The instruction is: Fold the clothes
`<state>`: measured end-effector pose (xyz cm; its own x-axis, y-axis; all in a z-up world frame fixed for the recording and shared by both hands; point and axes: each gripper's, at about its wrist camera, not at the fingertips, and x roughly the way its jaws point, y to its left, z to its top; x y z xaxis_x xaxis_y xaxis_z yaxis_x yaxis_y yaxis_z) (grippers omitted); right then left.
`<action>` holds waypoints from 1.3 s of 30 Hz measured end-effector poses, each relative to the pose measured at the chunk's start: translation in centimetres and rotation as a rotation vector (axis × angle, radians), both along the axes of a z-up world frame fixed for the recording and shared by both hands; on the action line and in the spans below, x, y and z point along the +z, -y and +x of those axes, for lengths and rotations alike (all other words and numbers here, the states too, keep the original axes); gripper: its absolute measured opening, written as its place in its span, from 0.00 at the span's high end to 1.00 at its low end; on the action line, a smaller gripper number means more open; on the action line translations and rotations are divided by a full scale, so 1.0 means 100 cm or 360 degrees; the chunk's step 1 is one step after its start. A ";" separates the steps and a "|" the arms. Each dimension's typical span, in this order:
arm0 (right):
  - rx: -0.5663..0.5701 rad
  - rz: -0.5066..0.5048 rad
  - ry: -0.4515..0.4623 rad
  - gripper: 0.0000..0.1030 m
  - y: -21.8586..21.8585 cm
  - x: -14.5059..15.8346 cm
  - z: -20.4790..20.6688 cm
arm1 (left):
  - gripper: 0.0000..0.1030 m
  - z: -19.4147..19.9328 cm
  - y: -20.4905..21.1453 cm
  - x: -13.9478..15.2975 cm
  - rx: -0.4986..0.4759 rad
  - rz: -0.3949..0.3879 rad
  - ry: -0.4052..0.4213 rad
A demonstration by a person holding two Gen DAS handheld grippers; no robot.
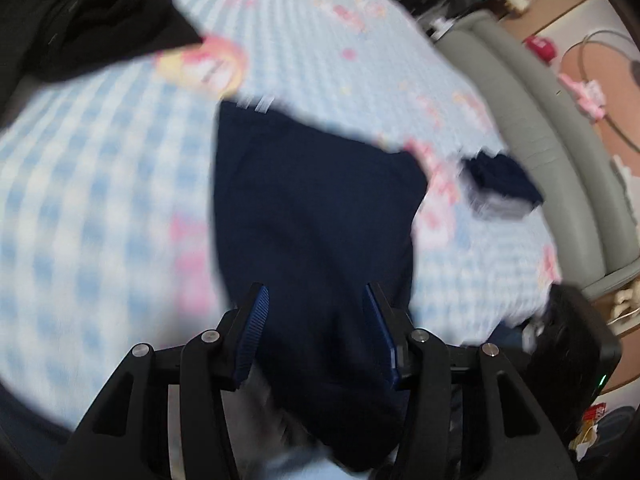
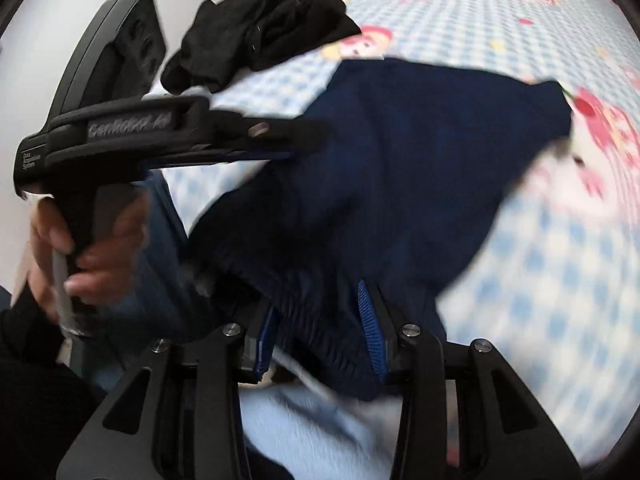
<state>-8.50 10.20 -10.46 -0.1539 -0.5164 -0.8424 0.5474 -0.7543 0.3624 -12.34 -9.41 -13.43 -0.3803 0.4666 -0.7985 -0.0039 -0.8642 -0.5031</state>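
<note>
item: navy garment [image 1: 316, 216], long axis ran away from both cameras over checked sheet [image 1: 100, 184]. left gripper [image 1: 316, 332] jaws apart, cloth between; right gripper [image 2: 320, 328] clamped its gathered waistband.

The garment [image 2: 420, 152] lies on the bedsheet [image 2: 560, 300], a crumpled clothes pile [image 2: 264, 32] behind it.

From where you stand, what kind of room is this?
Probably a bedroom at home: a bed with a blue checked cartoon sheet, clothes on it, a navy garment and a black pile, and a padded bed edge.
</note>
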 end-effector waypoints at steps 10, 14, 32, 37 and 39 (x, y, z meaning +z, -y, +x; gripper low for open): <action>-0.0484 -0.0210 0.0064 0.49 -0.068 -0.004 0.018 | 0.48 0.065 0.023 -0.044 0.0142 0.0299 0.0186; -0.0459 -0.0234 0.0184 0.52 -0.059 -0.025 0.009 | 0.52 0.060 0.016 -0.053 0.0141 0.0270 0.0198; -0.0543 -0.0267 0.0023 0.59 -0.074 0.026 -0.035 | 0.68 -0.023 0.047 -0.006 0.0107 -0.0101 -0.0068; -0.0609 0.0044 -0.0190 0.59 -0.067 0.029 -0.116 | 0.68 -0.072 0.041 -0.011 0.0114 -0.0143 -0.0048; -0.0634 0.0078 -0.0175 0.54 -0.062 0.021 -0.144 | 0.68 -0.087 0.038 -0.013 0.0125 -0.0133 -0.0022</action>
<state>-22.93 16.45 -8.40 -0.4242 -0.3579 -0.8318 0.2426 -0.9299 0.2764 -21.01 -13.26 -14.73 -0.4243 0.3666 -0.8280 0.0594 -0.9011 -0.4294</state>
